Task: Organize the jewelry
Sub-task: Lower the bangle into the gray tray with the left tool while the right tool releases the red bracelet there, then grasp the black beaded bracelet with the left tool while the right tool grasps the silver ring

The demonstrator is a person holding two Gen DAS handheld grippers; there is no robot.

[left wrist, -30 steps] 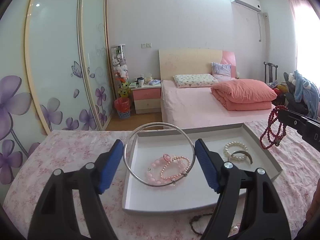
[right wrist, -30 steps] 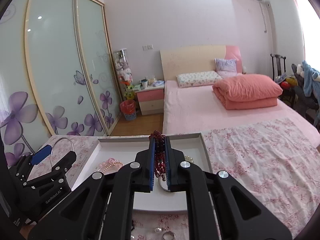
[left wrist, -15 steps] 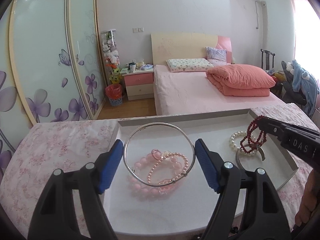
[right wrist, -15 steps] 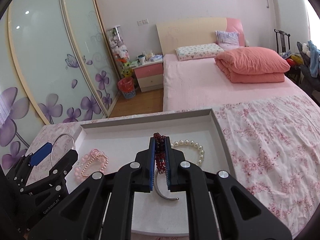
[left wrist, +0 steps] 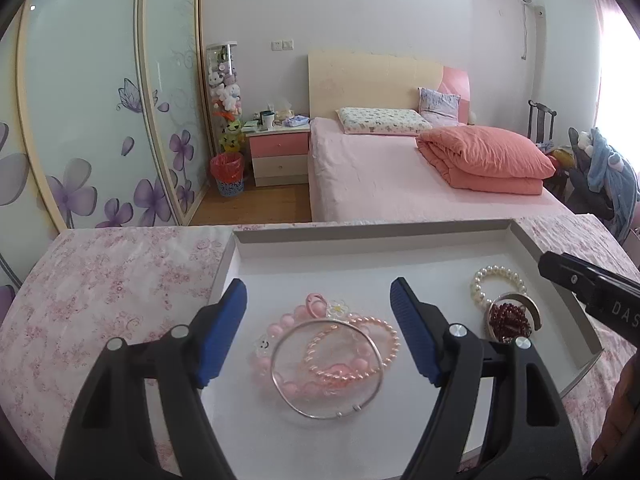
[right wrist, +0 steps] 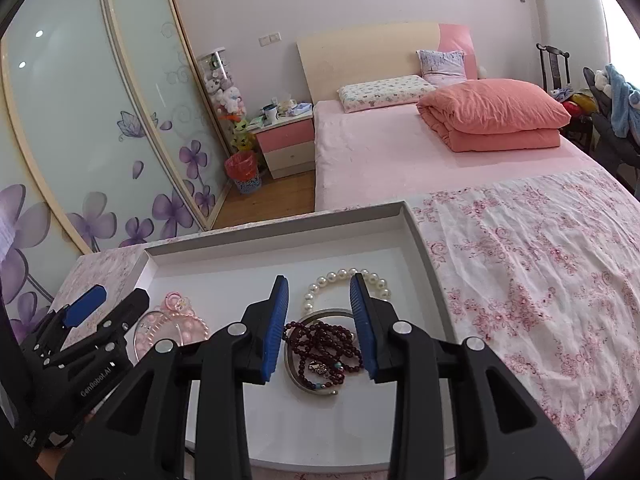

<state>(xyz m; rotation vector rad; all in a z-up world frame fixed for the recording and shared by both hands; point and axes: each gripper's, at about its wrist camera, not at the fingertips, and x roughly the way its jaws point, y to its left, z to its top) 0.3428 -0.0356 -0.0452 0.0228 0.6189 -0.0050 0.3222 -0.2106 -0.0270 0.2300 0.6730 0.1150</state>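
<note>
A white tray lies on a floral cloth. My left gripper is open above it. A silver bangle lies flat on pink bead bracelets between and below its fingers. My right gripper is open over a dark red bead bracelet that rests on a silver cuff in the tray. A white pearl bracelet lies just beyond. In the left wrist view the red beads and pearls sit at the tray's right.
The tray stands on a table with a pink floral cloth. A bed with a folded pink quilt lies beyond. A sliding wardrobe is at the left. A person's hand shows at the right edge.
The left gripper opened and the silver bangle dropped onto the pink bracelets. The right gripper opened and the red bead bracelet now lies on the silver cuff.
</note>
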